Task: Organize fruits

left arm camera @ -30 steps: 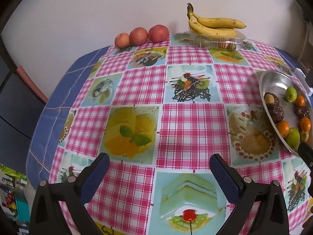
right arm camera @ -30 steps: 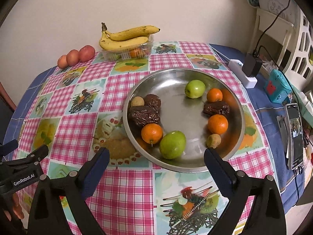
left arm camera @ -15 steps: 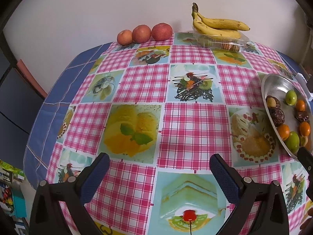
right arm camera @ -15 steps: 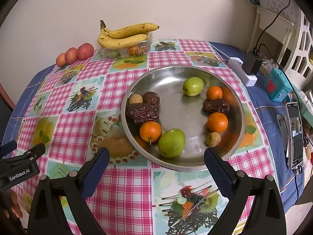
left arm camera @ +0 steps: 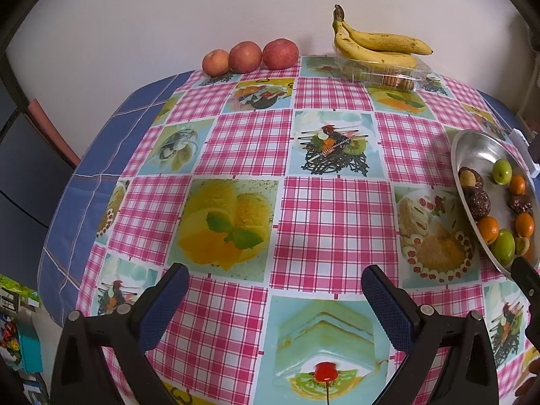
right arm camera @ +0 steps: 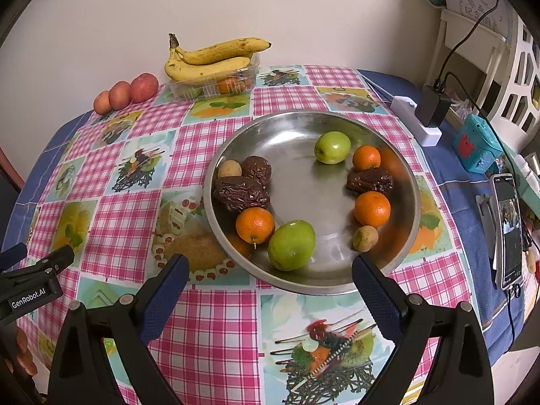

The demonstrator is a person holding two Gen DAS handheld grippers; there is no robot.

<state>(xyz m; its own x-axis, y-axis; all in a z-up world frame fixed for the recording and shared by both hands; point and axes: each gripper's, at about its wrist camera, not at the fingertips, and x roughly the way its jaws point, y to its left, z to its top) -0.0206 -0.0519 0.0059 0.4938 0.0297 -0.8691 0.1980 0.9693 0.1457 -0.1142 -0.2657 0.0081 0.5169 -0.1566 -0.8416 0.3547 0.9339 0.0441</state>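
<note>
Mixed fruits sit in the metal plate (right arm camera: 401, 246): green ones (right arm camera: 292, 244), oranges (right arm camera: 254, 225), brown dates (right arm camera: 241, 193). Behind the plate, by the wall, lie bananas (right arm camera: 216, 59) on a clear box and three apples (right arm camera: 130, 91). Sorting could be starting or done. Both the left hand-held gripper (left arm camera: 271, 298) and right hand-held gripper (right arm camera: 270, 285) hang wide apart, holding nothing, over the counter (left arm camera: 334, 216) near the plate. Nothing blocks the way

Readable in the right wrist view: "GenRobot.AI" in white letters on the black body of the left gripper (right arm camera: 37, 263), at the lower left edge. Some faint characters on a pale sheet (right arm camera: 479, 3) against the wall at upper right, too blurred to make out. Nothing legible on the phone screen (right arm camera: 509, 233). No lettering readable in the left wrist view.
</note>
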